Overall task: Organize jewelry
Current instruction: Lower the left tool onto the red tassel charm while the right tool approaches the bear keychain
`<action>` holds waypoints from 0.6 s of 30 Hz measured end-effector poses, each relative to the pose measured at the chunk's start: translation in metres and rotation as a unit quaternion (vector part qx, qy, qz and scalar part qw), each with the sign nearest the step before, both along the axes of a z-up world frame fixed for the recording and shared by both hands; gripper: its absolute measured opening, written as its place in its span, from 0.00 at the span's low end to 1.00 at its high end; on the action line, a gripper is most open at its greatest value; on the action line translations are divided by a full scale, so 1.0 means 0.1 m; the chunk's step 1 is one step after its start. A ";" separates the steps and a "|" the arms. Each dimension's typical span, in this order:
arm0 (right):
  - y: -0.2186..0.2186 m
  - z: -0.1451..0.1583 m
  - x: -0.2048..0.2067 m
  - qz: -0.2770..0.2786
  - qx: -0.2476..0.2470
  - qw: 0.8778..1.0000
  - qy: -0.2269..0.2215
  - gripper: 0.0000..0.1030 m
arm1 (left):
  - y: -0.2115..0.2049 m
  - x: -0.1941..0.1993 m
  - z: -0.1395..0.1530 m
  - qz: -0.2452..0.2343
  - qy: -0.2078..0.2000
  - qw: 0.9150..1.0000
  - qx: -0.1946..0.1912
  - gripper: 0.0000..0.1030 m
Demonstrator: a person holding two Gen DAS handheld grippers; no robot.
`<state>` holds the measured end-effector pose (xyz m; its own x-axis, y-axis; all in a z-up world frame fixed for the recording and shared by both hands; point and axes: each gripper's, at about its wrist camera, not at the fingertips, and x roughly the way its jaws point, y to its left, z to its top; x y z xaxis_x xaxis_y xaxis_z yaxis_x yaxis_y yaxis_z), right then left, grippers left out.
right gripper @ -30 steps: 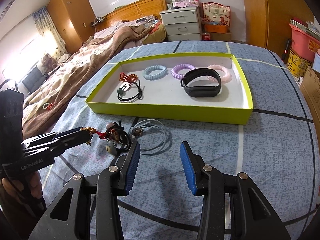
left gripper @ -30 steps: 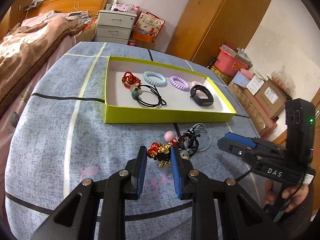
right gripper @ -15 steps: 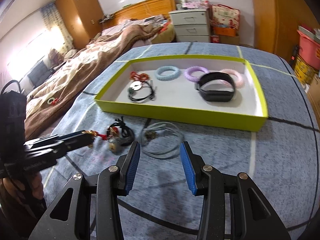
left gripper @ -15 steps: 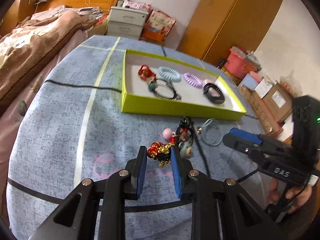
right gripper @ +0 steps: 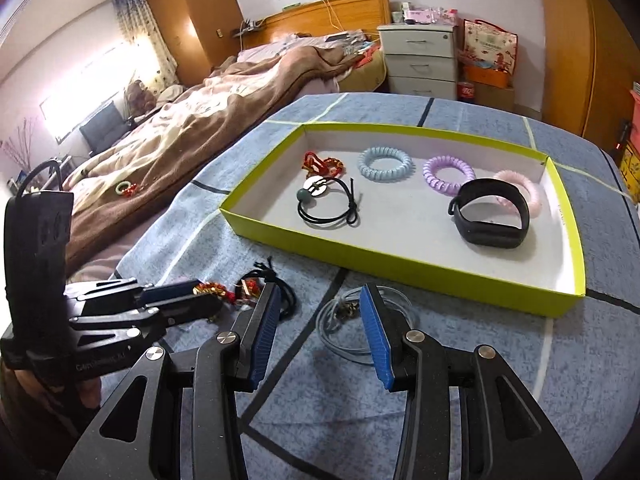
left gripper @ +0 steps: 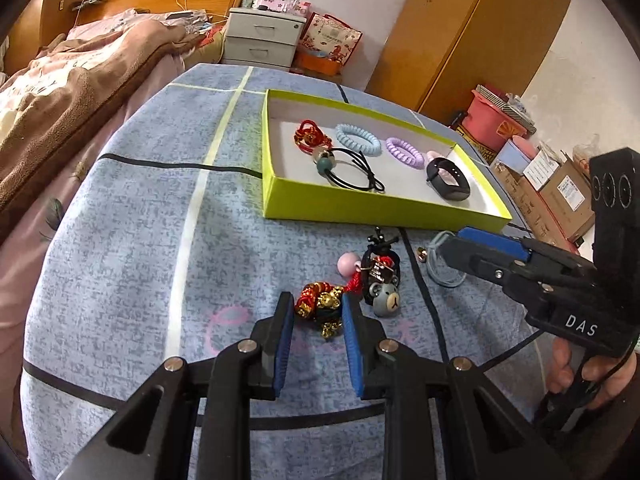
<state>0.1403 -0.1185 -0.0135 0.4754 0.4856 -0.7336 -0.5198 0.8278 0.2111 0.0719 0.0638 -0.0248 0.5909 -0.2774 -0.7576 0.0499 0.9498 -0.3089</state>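
Observation:
My left gripper [left gripper: 317, 312] is shut on a red-and-gold charm [left gripper: 320, 304] low over the blue quilt; it also shows in the right wrist view [right gripper: 188, 300]. A black cord with a bear charm [left gripper: 385, 298] and a pink bead [left gripper: 349, 263] trails from it. My right gripper [right gripper: 318, 312] is open and empty, hovering above a grey wire bangle [right gripper: 352, 328]; it also shows in the left wrist view [left gripper: 460, 246]. The yellow-green tray [right gripper: 400, 264] behind holds a red knot, blue, purple and pink coil ties, a black cord tie and a black band [right gripper: 490, 216].
The items lie on a blue quilted bed [left gripper: 140, 220]. A brown blanket [right gripper: 192, 132] lies to the left, a white nightstand [right gripper: 420, 60] and wooden wardrobe [left gripper: 472, 28] behind. Cardboard boxes [left gripper: 560, 188] stand at the right.
Both grippers have shifted sideways across the quilt, so the tray now sits further right in the left view. My left gripper still holds the charm and the cord trails after it.

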 end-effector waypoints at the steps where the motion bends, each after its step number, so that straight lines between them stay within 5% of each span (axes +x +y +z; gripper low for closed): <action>1: -0.03 0.00 0.00 -0.008 -0.001 1.000 -0.002 0.41 | 0.00 0.00 0.01 0.002 0.000 1.000 0.003 0.25; 5: -0.13 0.02 -0.01 -0.022 -0.002 1.000 -0.002 0.41 | -0.03 -0.03 0.06 -0.006 -0.012 1.000 0.008 0.25; 18: 0.32 -0.09 -0.28 0.082 -0.021 0.996 0.001 0.41 | 0.00 -0.01 0.00 -0.006 0.000 1.000 -0.014 0.25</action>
